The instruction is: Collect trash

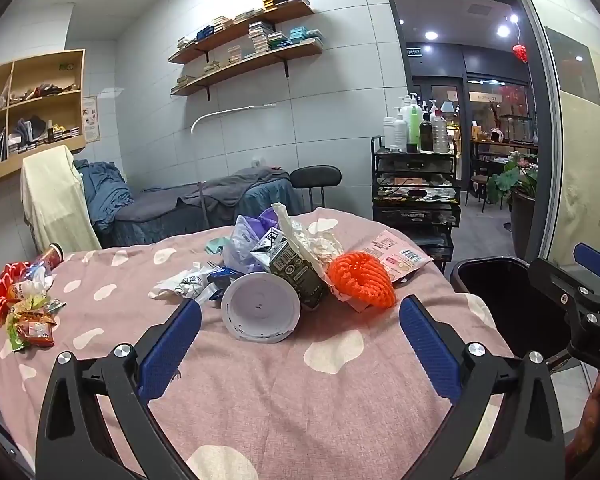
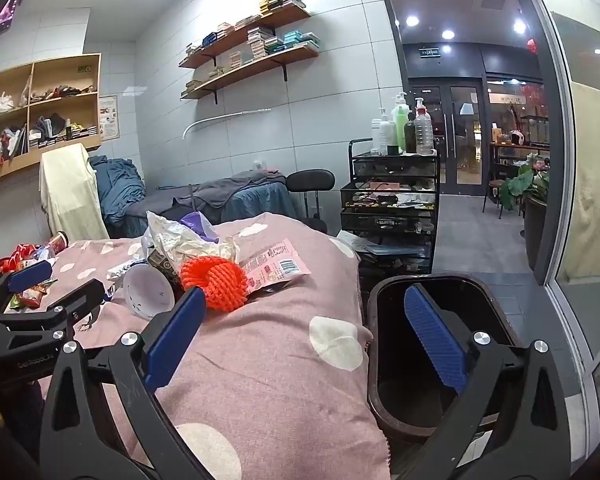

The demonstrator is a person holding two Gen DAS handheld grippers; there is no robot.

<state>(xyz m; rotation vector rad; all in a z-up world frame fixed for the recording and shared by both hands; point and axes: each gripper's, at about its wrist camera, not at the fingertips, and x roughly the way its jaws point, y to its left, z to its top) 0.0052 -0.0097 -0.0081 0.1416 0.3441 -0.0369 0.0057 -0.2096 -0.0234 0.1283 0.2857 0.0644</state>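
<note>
A heap of trash lies on the pink spotted cover point(image 1: 260, 380): a white paper cup point(image 1: 260, 310) on its side, a dark carton point(image 1: 296, 276), an orange foam net point(image 1: 360, 282), crumpled white paper point(image 1: 316, 240), a purple bag point(image 1: 248, 236) and a pink wrapper point(image 1: 396, 258). My left gripper point(image 1: 300, 312) is open, its blue pads apart just short of the cup. My right gripper point(image 2: 304, 300) is open too, one finger over the cover, the other over the black bin point(image 2: 384, 300). The cup point(image 2: 148, 292) and net point(image 2: 216, 282) also show in the right wrist view.
More wrappers and a red bag point(image 1: 16, 304) lie at the cover's left edge with a tipped bottle point(image 1: 48, 258). The black bin point(image 1: 496, 284) stands right of the bed. Behind it is a black cart point(image 2: 392, 208) with bottles, and a massage bed point(image 1: 204, 204) further back.
</note>
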